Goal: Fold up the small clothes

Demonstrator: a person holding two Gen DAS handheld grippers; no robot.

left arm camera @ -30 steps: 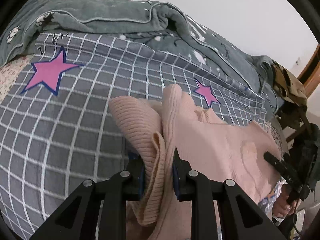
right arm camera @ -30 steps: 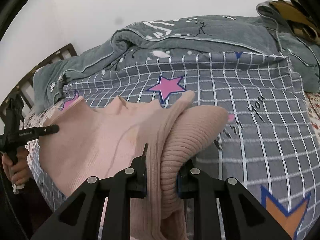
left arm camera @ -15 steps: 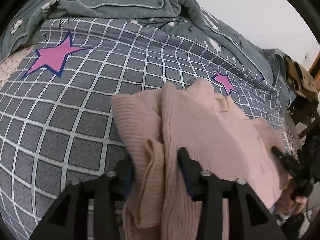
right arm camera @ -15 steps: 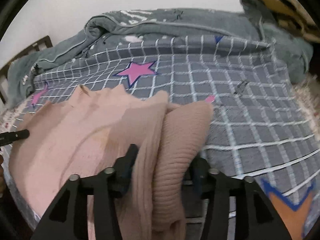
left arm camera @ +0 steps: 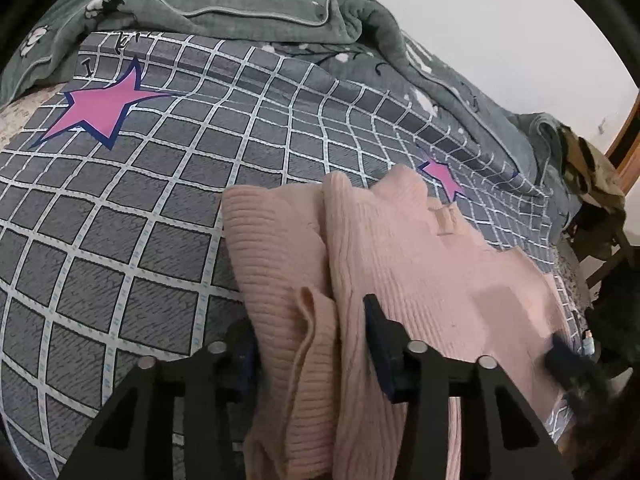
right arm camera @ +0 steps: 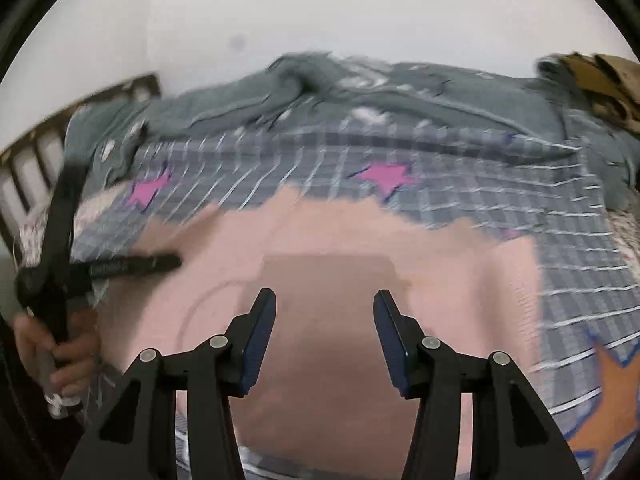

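Note:
A pink knit sweater (left arm camera: pixel 440 272) lies spread on the grey checked bed sheet (left arm camera: pixel 120 220). Its left side is folded over into a thick ribbed ridge. My left gripper (left arm camera: pixel 308 320) has that ridge between its jaws, which are closing; the pads stand apart and do not pinch the knit. My right gripper (right arm camera: pixel 325 294) hangs open over the sweater (right arm camera: pixel 328 240), with nothing between its fingers. The right wrist view is blurred. It shows the left gripper (right arm camera: pixel 132 266) from the side at the sweater's left edge, held by a hand (right arm camera: pixel 52 344).
A rumpled grey-green blanket (left arm camera: pixel 240 12) runs along the far side of the bed, against the white wall. Brown patterned clothes (left arm camera: pixel 592 172) are piled at the far right. A wooden headboard (right arm camera: pixel 24 160) stands at the left. Pink stars mark the sheet (right arm camera: pixel 580 240).
Both grippers have let go of the sweater's folded sides and opened. The sweater now lies on the bed. My right gripper has swung sideways over the sweater's middle; the left has sunk a little.

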